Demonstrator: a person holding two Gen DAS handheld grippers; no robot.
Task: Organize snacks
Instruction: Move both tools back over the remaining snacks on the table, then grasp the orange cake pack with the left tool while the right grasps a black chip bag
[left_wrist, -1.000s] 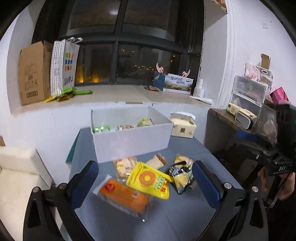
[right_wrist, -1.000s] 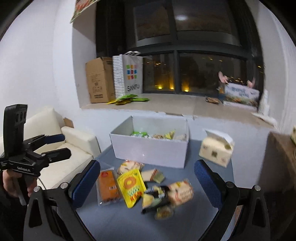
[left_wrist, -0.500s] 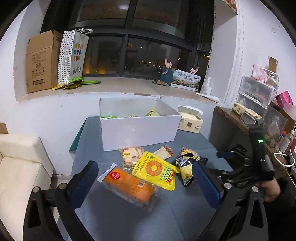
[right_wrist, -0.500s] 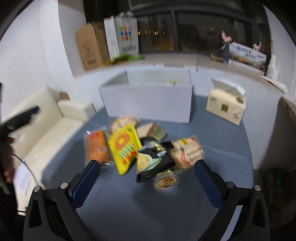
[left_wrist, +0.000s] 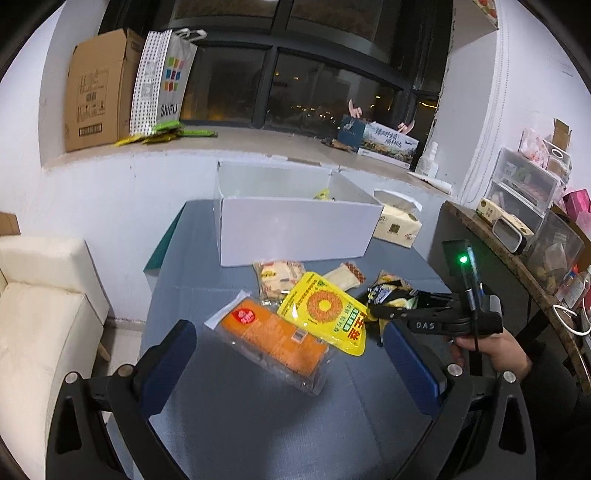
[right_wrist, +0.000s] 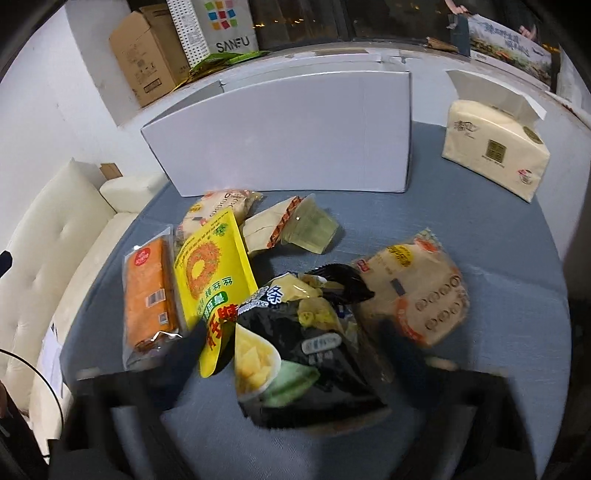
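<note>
Several snack packs lie in a pile on the blue-grey table in front of a white box (left_wrist: 295, 229) (right_wrist: 280, 147). My left gripper (left_wrist: 291, 365) is open and hangs above the near end of an orange packet (left_wrist: 273, 343), touching nothing. A yellow packet (left_wrist: 325, 310) (right_wrist: 210, 273) overlaps the orange one (right_wrist: 147, 291). My right gripper (right_wrist: 291, 343), blurred, is low over the pile. Its jaws are closing with a black snack bag (right_wrist: 306, 332) between them; I see no firm press. In the left wrist view its tips (left_wrist: 376, 314) reach that black bag (left_wrist: 388, 293) from the right.
A pale cracker pack (right_wrist: 417, 291), a jelly cup (right_wrist: 310, 229) and a small sachet (right_wrist: 266, 229) lie around the black bag. A tissue pack (right_wrist: 495, 144) stands right of the box. A white sofa (left_wrist: 40, 314) is left of the table, a cluttered shelf (left_wrist: 517, 236) to the right.
The right gripper has dropped towards the pile and its jaws have narrowed around the black bag. The left gripper has sunk a little; the right hand has come in over the pile.
</note>
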